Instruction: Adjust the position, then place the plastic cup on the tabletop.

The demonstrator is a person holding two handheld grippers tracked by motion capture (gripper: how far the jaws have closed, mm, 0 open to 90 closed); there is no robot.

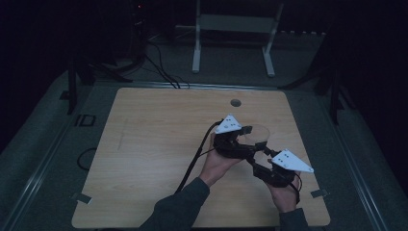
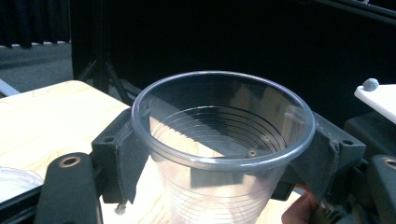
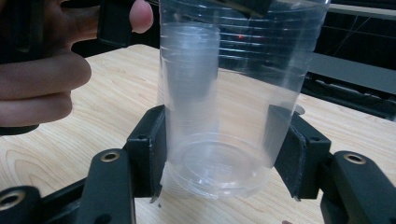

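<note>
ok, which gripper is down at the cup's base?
The right gripper: its jaws flank the bottom of the clear plastic cup, close to the wooden tabletop. The left gripper has its jaws high up, just under the cup's rim.

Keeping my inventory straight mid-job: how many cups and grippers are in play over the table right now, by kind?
Clear plastic cup: 1
Grippers: 2 (left gripper at the cup's rim, right gripper at its base)
Total: 3
</note>
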